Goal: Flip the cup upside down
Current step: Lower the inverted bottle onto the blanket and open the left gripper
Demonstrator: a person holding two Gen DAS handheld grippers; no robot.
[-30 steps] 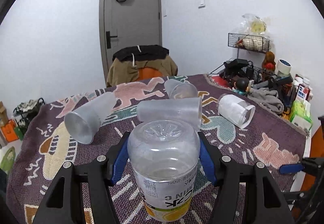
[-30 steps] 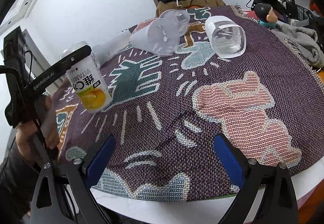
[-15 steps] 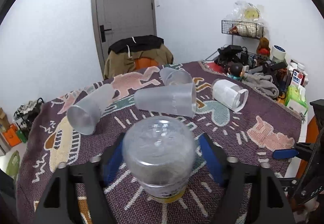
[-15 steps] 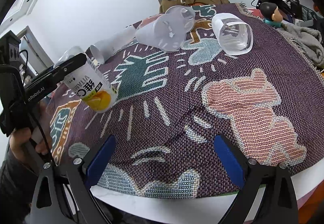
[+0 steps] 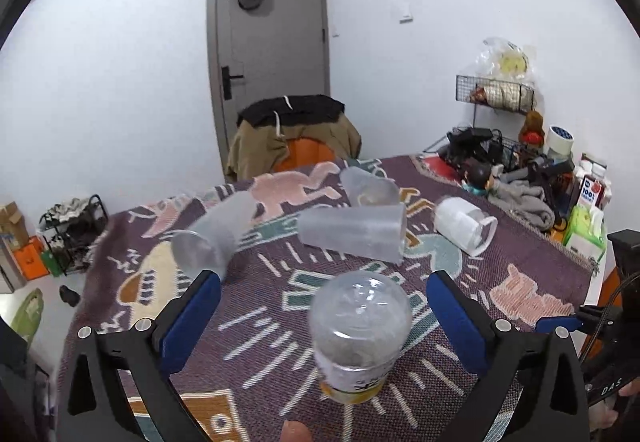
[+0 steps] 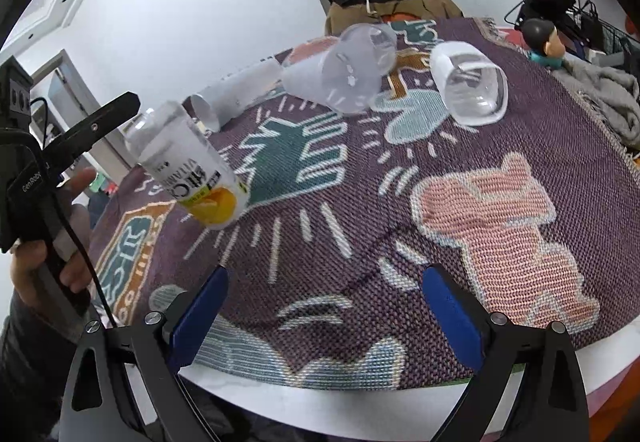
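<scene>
Left wrist view shows the left hand-held gripper [image 5: 322,312] spread wide with nothing between its blue fingers, and the inverted, yellow-labelled cup [image 5: 360,334] standing free bottom-up on the patterned table [image 5: 520,262] at lower centre. Three frosted cups [image 5: 352,232] and a clear mug [image 5: 464,226] lie on their sides above it, mid-frame. Right wrist view shows the right hand-held gripper [image 6: 324,306] equally wide and empty at the bottom, the cup [image 6: 188,170] at middle left.
</scene>
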